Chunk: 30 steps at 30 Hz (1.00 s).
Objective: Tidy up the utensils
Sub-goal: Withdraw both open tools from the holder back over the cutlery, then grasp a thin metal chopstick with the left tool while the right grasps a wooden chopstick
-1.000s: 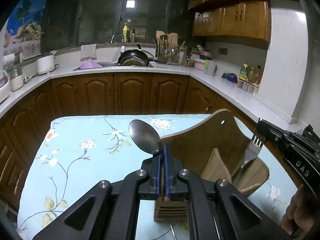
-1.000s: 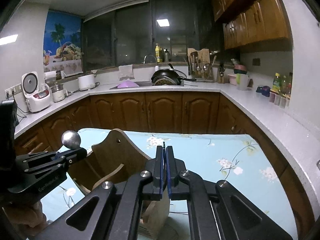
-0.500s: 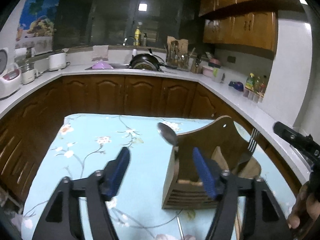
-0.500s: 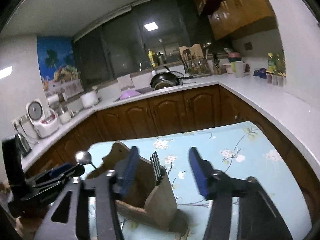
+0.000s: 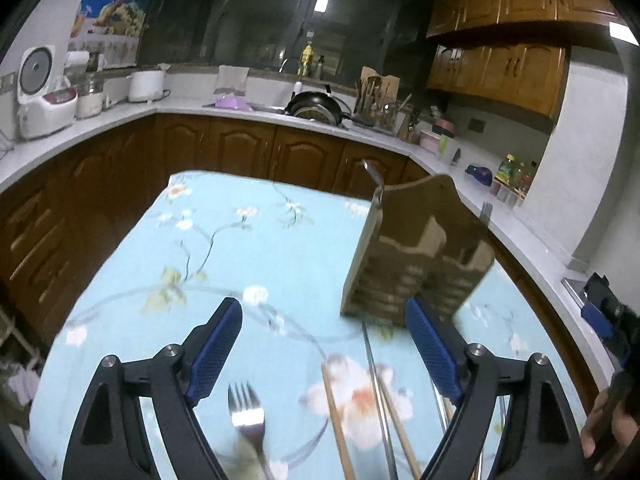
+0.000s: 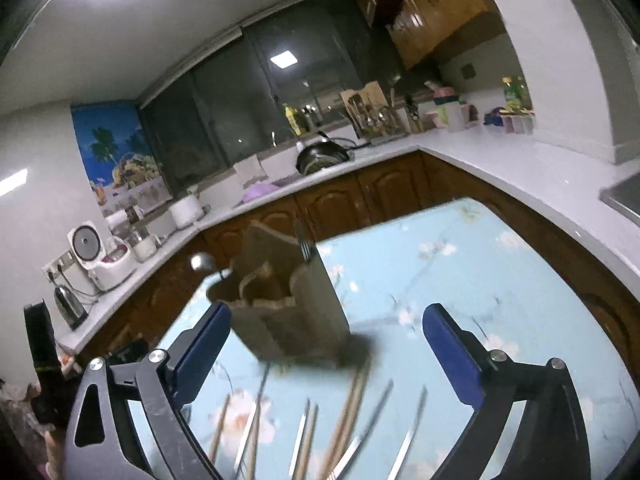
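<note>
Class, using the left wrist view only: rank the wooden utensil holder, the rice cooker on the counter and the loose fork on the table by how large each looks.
1. Wooden utensil holder, clearly largest.
2. Rice cooker.
3. Fork, though blurred, partly cut off and nearer the camera, so its place against the cooker is unsure.

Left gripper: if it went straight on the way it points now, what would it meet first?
Probably the floral tablecloth. The open left gripper tilts down at bare cloth, with the wooden utensil holder just right of its line. Depth is unclear, so the right finger might clip the holder.
</note>
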Motion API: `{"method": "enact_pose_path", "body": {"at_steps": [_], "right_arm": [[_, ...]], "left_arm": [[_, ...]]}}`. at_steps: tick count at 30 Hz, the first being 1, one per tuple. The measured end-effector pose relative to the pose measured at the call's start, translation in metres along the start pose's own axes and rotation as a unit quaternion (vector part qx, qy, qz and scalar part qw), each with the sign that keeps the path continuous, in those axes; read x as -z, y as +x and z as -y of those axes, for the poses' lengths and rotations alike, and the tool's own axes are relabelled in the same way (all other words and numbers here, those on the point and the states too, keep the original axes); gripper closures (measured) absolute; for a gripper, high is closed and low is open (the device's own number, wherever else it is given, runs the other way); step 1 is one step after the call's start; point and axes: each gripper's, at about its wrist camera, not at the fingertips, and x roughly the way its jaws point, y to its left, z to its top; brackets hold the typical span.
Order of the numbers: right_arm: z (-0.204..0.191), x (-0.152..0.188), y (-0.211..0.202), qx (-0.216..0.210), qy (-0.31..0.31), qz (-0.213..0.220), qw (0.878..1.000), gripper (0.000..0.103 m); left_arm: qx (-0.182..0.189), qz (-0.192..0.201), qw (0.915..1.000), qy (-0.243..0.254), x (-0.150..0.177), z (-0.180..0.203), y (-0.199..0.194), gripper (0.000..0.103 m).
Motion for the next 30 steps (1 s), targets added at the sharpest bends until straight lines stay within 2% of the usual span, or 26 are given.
{"method": "enact_pose_path", "body": {"at_steps": [6,13,22,30], "right_arm": [[-0.003,0.039,-0.025,0.022,-0.018,-0.012,1.000,0.005],[-0.002,0.062,-0.030,0.032,-0.025,-0.040,0.998,0.005],[-0.002,0.072,-0.021,0.031,-0.025,-0.056,0.998,0.005],[-0.004,0.063,-0.002,0.024,-0.033,-0.066,0.997,0.006]], "left_arm": [[0.011,-0.023,0.9992,-0.031,0.028,-0.009,-0.027,0.016],[0.012,-0.049,0.9976,-0.047,0.047,-0.014,-0.035,0.016],[0.010,-0.064,0.9971,-0.040,0.042,-0.012,-0.034,0.016],[0.010,-0.079,0.9965,-0.026,0.030,-0.001,-0.011,0.017]]}}
